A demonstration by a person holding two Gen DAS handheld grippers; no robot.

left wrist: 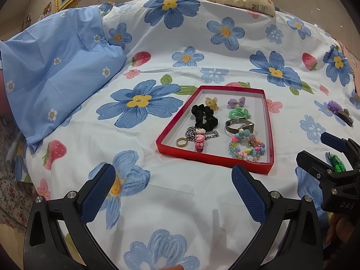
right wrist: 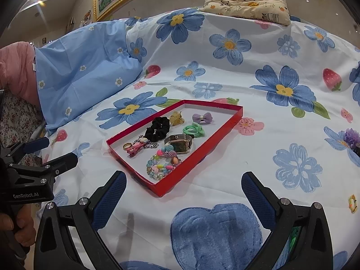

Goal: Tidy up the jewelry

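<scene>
On a bed spread with a flower-and-strawberry quilt, a shallow red tray already holds most of the jewelry: a black scrunchie, a lilac bow clip, green hair ties, a mesh-band watch, a gold ring, a pink cartoon charm on a chain and a pastel beaded bracelet.

Both tools hover near the tray with fingers wide apart and nothing between them: the left tool near its front edge, the right tool just right of it.

Loose pieces remain on the quilt well to the right of the tray: a purple flower clip, a bright green piece partly hidden behind the right tool, and a small yellow ring-shaped item at the far right edge, too distorted to name for certain.

All these pieces look light. The soft quilt gives under them, so a shallow pinch from above is likely safest. The flower clip is probably best taken across its stiff clasp, not its petals. Beads and the watch face may be slippery and could scratch.

"GenRobot.AI" reads on the left tool's body, and "DAS" on the right tool's.
</scene>
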